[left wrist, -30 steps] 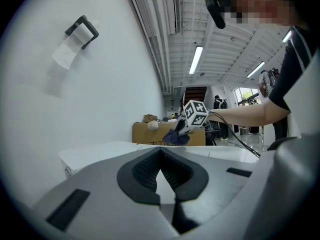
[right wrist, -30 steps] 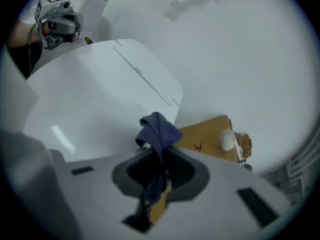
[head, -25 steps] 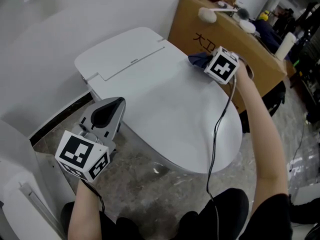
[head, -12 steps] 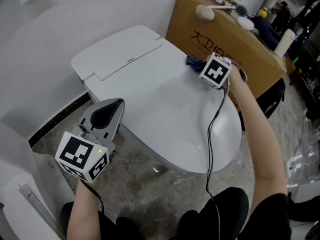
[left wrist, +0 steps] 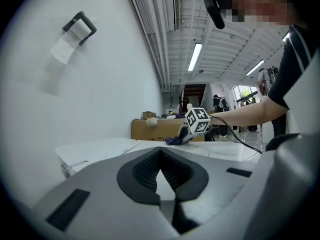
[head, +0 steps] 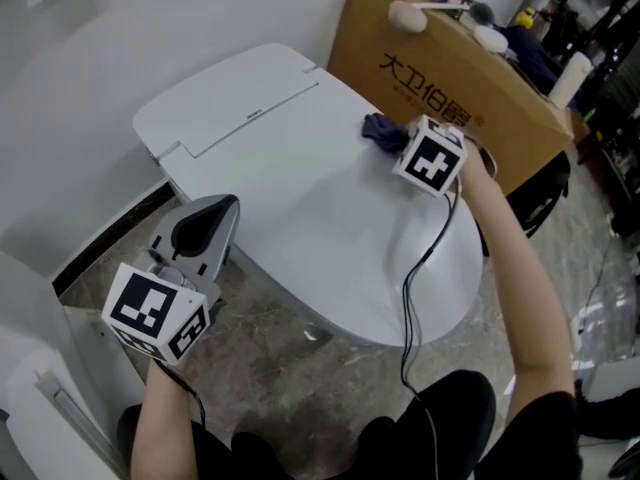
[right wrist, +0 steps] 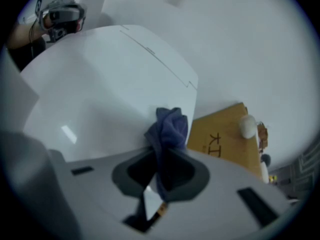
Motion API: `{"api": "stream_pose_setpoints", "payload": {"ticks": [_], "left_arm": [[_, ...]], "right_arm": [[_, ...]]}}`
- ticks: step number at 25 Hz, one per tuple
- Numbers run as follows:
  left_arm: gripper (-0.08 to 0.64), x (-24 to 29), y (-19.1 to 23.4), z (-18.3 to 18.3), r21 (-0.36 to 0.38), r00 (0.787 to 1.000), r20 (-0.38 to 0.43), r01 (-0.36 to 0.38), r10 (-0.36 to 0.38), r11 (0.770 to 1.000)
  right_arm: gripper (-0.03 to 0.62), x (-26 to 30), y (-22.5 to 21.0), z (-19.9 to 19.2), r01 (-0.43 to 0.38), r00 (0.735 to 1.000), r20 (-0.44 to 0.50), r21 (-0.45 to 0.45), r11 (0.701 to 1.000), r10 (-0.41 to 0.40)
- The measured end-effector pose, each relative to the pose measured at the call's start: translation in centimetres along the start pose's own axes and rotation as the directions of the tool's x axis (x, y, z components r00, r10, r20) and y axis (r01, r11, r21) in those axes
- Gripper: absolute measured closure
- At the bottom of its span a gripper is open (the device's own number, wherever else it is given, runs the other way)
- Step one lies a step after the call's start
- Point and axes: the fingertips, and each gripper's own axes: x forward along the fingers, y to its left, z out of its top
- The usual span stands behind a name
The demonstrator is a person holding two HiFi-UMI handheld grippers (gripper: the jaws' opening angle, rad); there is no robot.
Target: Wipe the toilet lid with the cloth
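cloth (head: pixel 377 127) partly hidden behind right gripper (head: pixel 399 145); things (head: pixel 409 14) atop cardboard box (head: pixel 440 80) too small

Cardboard box (head: pixel 450 88), brown, printed side, standing on stone-patterned floor (head: pixel 290 368). White rounded object (head: pixel 405 15) on box top, near its wall-side corner. Paper holder (left wrist: pixel 79 26), wall-mounted.

Bright ceiling tubes (left wrist: pixel 195 57), soft glare on toilet lid (right wrist: pixel 67 132); gripper views bend, darken at edges, foreground blurred.

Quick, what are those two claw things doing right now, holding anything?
Left gripper: shut, nothing in it.
Right gripper: shut on the blue cloth, pressed to the toilet lid.
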Motion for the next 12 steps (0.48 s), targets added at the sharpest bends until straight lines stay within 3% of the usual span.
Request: {"api": "stream_pose_setpoints", "payload": {"ticks": [7,12], "left_arm": [[0.548,0.1,0.1,-0.5,-0.002,1.000,-0.007,-0.001,0.001,1.000],[0.548,-0.1,0.4,0.0,-0.073,1.000,0.028,0.012,-0.010,0.997]], "right_arm": [[0.525,-1.8,2.7,0.7,-0.026,0.999,0.018,-0.035,0.999,0.027],[0.525,-3.2,4.8,1.6,-0.020,0.999,0.032,-0.074,0.997,0.022]]}}
